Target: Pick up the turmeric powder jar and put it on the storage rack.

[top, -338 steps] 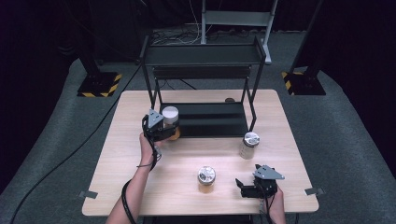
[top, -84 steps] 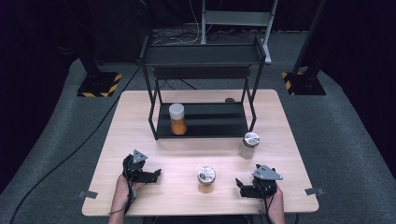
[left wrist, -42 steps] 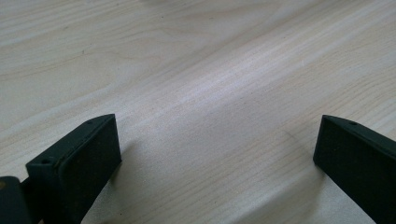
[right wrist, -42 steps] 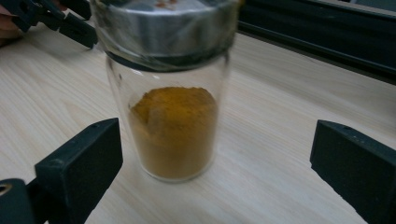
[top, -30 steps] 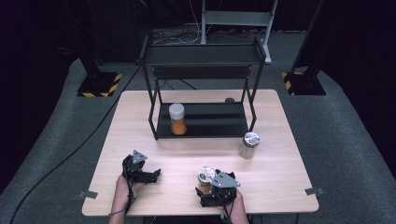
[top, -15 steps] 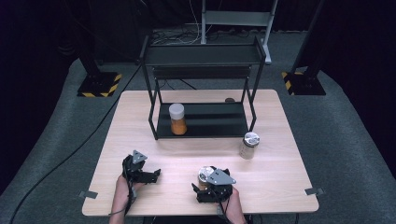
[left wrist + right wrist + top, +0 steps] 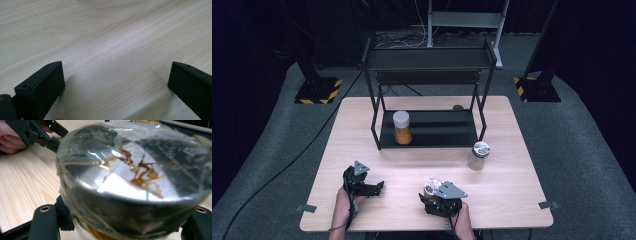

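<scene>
A short jar with a taped silver lid (image 7: 431,187) stands near the table's front edge, in the middle. My right gripper (image 7: 432,196) has just been closing its jaws around the jar, and the pads now press on its sides. In the right gripper view the lid (image 7: 135,177) looms close, smeared with brown streaks, between the two black fingers (image 7: 46,222). My left gripper (image 7: 377,187) rests on the table at the front left. Its jaws stand wide apart over bare wood (image 7: 115,85).
A black two-level rack (image 7: 429,57) stands at the back of the wooden table (image 7: 512,180). An orange-filled jar with a white lid (image 7: 402,127) sits on its lower shelf. Another silver-lidded jar (image 7: 478,156) stands right of centre. A small brown object (image 7: 457,106) lies behind the rack.
The right gripper came from the front right corner to the jar in the middle and has stayed around it for the last second. The left gripper has not moved.
</scene>
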Demonstrator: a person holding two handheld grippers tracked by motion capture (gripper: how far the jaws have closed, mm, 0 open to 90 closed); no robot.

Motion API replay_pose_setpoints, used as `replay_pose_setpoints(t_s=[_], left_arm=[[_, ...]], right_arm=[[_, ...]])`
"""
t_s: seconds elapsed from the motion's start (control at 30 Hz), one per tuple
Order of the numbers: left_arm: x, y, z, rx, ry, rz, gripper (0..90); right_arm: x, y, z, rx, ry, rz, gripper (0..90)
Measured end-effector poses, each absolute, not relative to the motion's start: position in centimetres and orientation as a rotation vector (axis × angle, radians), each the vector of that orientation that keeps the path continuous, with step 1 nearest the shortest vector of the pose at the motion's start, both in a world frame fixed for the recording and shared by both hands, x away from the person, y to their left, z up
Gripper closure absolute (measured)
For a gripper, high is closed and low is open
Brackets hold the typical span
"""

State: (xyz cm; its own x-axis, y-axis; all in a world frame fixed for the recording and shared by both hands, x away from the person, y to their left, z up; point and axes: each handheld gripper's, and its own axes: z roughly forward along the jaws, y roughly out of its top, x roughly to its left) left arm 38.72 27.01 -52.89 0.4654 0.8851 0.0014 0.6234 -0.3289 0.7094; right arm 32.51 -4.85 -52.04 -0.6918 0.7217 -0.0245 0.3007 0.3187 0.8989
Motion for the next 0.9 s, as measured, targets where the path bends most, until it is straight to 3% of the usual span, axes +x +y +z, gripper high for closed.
replay_pose_setpoints(t_s=[0.9], left_arm=[[38.7,27.0,-52.9,2.069,1.248,0.522,0.5]], right_arm=[[33.4,-6.8,-50.8,0.951,2.11,1.324,30.6]])
